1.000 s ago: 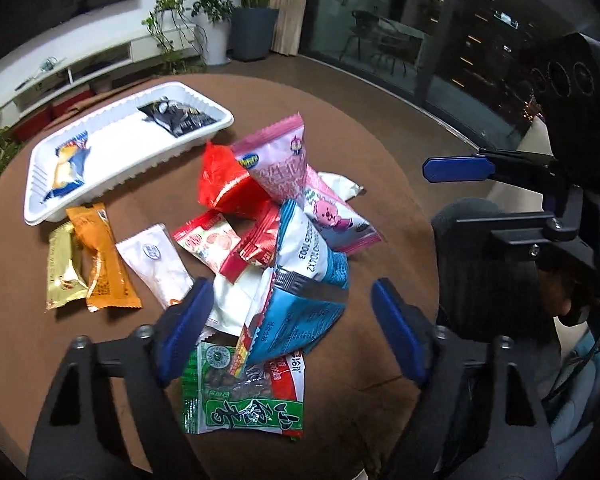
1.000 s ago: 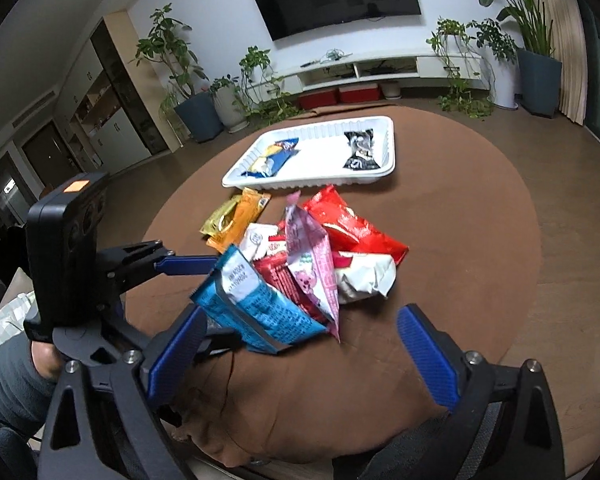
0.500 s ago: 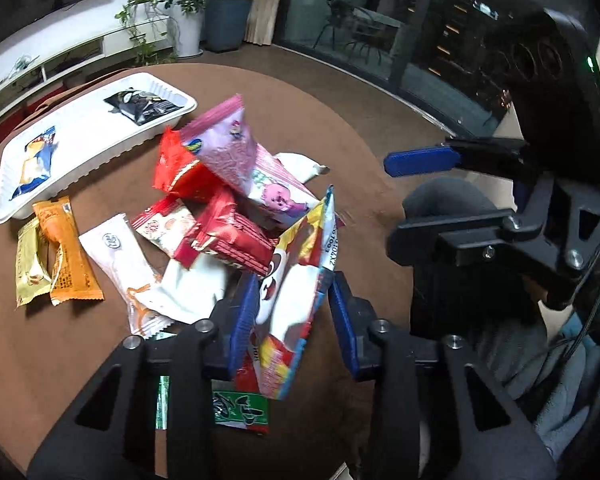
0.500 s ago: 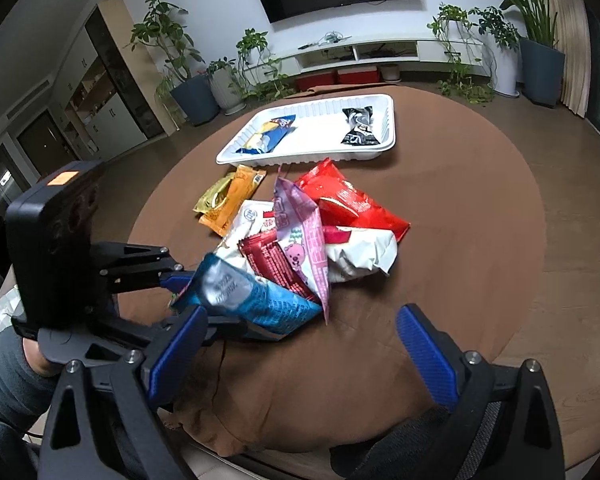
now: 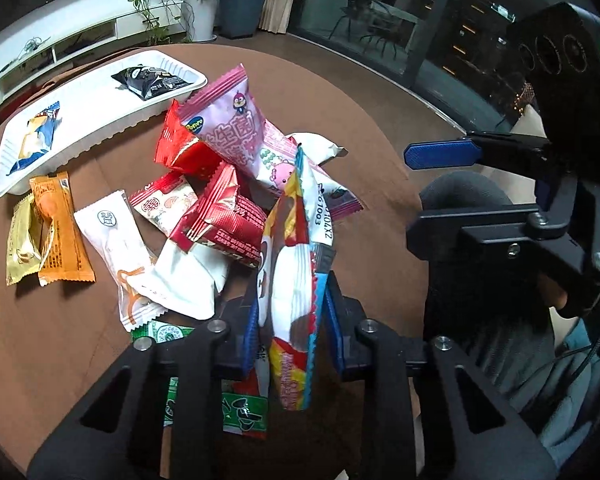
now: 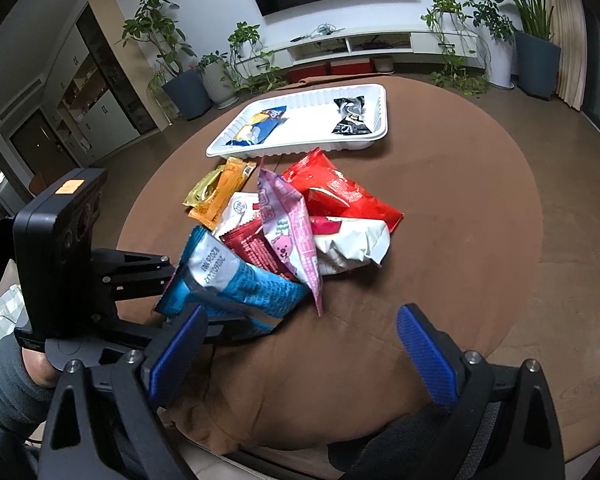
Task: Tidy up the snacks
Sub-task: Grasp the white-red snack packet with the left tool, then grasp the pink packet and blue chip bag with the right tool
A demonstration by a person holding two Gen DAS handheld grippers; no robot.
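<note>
My left gripper is shut on a blue snack packet, held edge-on just above the near side of the snack pile; the packet also shows in the right wrist view. The pile holds a pink packet, a red bag, a dark red packet and white packets. A white tray at the far side holds a black packet and a blue-yellow packet. My right gripper is open and empty at the table's near edge.
Orange and gold packets lie left of the pile. A green packet lies under my left gripper. The round brown table has bare surface on the right. Potted plants and a TV shelf stand beyond.
My left gripper closed on the blue packet and lifted it off the pile, turning it edge-on. My right gripper stayed open and hardly moved.
</note>
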